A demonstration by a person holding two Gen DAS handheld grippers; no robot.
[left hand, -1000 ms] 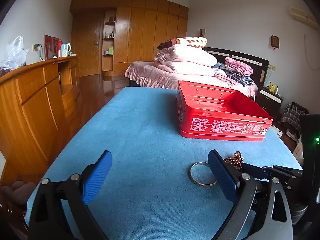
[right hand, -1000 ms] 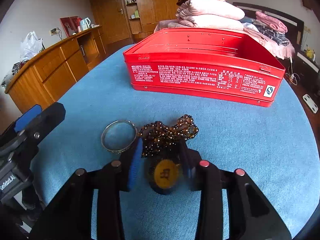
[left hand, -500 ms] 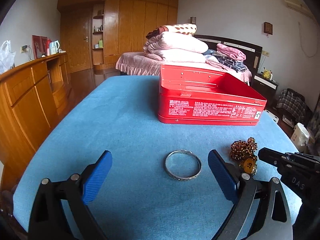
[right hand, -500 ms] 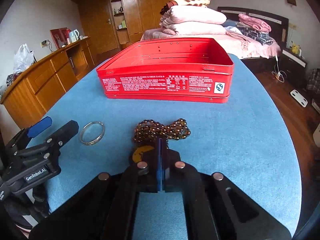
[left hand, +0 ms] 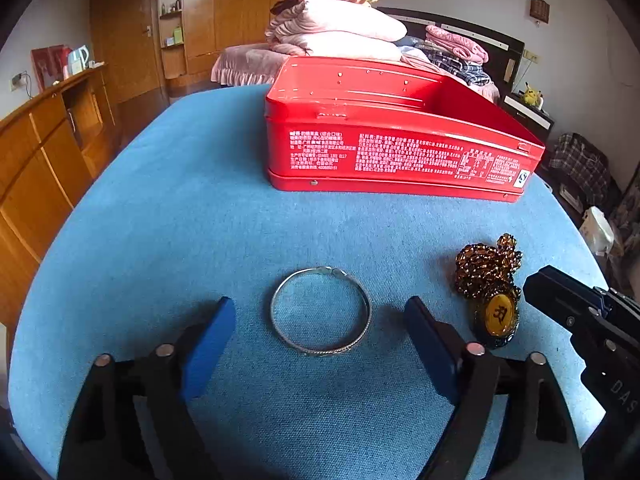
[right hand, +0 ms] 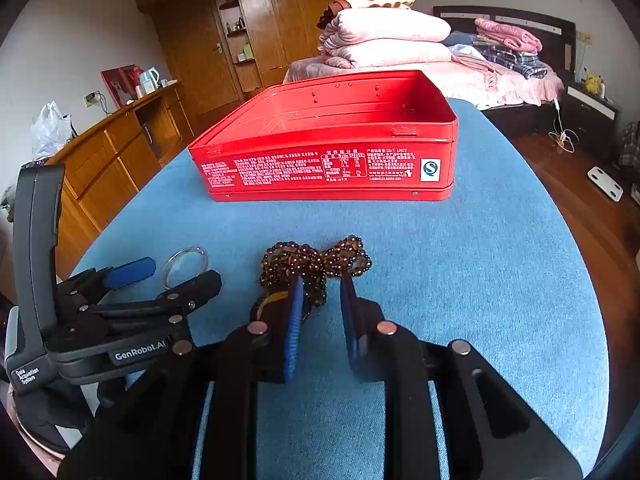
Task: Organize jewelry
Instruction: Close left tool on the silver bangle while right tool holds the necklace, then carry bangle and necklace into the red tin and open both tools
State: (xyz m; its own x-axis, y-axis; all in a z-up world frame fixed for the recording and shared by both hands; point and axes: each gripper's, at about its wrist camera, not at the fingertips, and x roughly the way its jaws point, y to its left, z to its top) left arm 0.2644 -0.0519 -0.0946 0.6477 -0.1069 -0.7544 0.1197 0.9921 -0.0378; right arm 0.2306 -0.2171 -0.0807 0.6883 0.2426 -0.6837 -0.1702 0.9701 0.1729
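A silver bangle [left hand: 320,312] lies flat on the blue table, between the open fingers of my left gripper [left hand: 320,332], untouched. A brown bead necklace with a yellow pendant [left hand: 488,284] lies to its right; it also shows in the right wrist view [right hand: 316,260]. My right gripper [right hand: 320,292] stands at the near end of the beads with a narrow gap between its blue pads [right hand: 294,320]; nothing is clamped. The pendant is partly hidden behind its left finger. An open, empty red tin box [right hand: 332,168] stands further back on the table [left hand: 160,220].
A wooden cabinet [left hand: 44,152] runs along the left of the table. A bed with folded quilts [right hand: 384,40] is behind the box. The table's rounded right edge [right hand: 572,240] drops to a wooden floor.
The left gripper moved in around the bangle, which now sits between its fingers. The right gripper was wide, shut completely half a second ago, and now stands slightly apart over the beads.
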